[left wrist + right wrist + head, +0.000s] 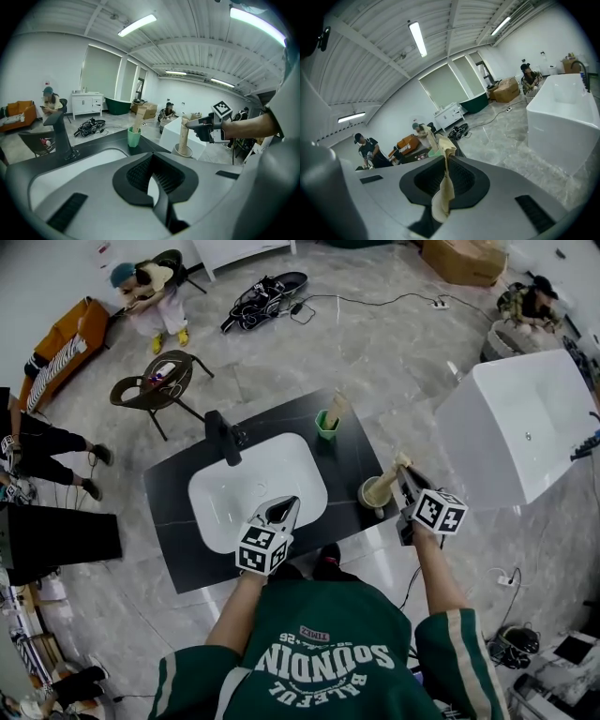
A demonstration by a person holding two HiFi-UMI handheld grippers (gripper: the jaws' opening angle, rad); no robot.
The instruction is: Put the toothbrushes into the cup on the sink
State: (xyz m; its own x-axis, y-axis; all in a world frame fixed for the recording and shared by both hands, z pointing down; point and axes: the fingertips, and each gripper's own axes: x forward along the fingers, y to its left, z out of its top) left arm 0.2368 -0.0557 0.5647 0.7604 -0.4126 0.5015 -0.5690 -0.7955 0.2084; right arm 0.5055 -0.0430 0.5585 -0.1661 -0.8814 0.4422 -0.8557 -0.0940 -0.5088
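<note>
Counter (pixel 178 531) right of the sink (pixel 208 486): right gripper (pixel 403 474) pinches a toothbrush (pixel 388 482) standing in the cup (pixel 366 493); a skewed push could topple it.

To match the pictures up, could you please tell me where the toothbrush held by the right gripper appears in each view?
Head view: the toothbrush is right of centre, with its lower end at the beige cup.
Left gripper view: right of centre, upright.
Right gripper view: bottom centre, between the jaws.
Shared landmark: the white bathtub.
</note>
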